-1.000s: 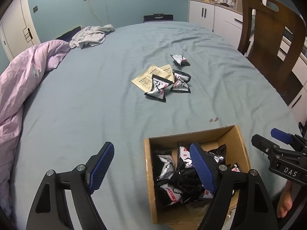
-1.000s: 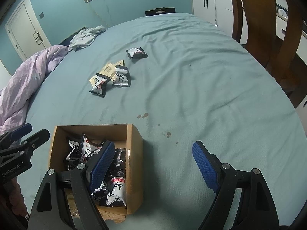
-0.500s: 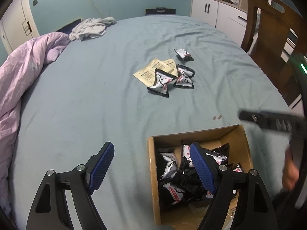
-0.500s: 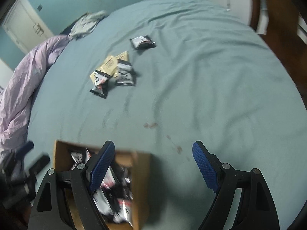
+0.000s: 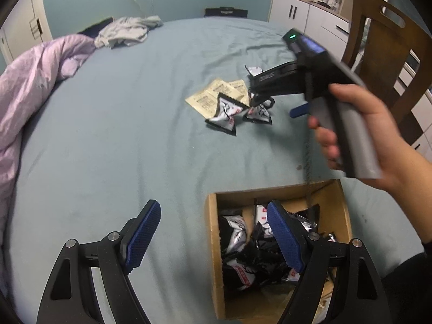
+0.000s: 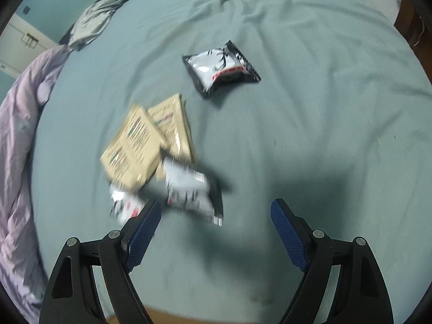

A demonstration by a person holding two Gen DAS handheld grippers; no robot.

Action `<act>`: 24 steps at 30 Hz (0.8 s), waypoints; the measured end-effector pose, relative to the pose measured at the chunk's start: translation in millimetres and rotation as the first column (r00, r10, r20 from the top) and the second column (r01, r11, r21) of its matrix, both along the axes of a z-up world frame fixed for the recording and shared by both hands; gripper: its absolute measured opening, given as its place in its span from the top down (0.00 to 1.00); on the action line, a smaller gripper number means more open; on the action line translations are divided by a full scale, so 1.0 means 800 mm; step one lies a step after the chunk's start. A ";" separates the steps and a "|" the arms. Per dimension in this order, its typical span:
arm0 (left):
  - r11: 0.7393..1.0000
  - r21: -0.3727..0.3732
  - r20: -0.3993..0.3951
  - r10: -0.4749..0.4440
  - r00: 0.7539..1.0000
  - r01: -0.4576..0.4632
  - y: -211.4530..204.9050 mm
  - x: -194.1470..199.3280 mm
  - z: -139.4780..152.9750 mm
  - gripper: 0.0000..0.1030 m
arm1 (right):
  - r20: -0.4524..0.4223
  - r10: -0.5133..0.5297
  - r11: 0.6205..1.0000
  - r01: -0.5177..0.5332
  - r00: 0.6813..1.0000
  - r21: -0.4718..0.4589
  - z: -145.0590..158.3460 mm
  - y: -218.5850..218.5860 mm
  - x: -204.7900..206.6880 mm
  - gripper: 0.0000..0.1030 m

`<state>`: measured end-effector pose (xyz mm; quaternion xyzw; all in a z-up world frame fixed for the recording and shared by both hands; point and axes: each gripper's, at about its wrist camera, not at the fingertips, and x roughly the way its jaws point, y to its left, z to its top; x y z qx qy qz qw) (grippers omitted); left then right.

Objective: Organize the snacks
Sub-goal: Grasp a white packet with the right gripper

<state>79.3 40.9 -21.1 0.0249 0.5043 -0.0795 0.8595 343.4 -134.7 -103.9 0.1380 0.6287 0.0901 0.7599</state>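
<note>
While the left gripper (image 5: 213,232) hung wide and empty across the cardboard box's (image 5: 213,243) left wall, bare sheet lay leftward. Right gripper (image 6: 216,232) gaped empty, just short of the loose snack packets (image 6: 193,191).

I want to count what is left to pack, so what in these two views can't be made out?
- Print on the two tan packets: motion blur, right wrist view.
- Two nearest black-and-white packets: smeared; edges unclear.
- Far black-and-white packet: left wrist view, partly behind the right tool.
- Cardboard box: packets piled, bottom cut off, left tool covers some; no count.
</note>
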 end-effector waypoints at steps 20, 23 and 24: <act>0.998 0.068 0.020 0.008 1.000 -0.010 0.000 -0.002 -0.005 0.20 | 0.276 0.021 1.000 -0.018 0.961 -0.012 0.096 -0.027 -0.137 0.71; 0.997 0.079 0.044 -0.005 0.999 0.002 -0.003 -0.006 0.003 0.20 | 0.302 0.016 1.000 -0.018 0.953 0.006 0.123 -0.049 -0.186 0.71; 0.996 0.085 0.053 -0.014 0.999 0.009 -0.006 -0.004 0.006 0.20 | 0.319 0.015 1.000 -0.018 0.948 0.007 0.132 -0.058 -0.212 0.71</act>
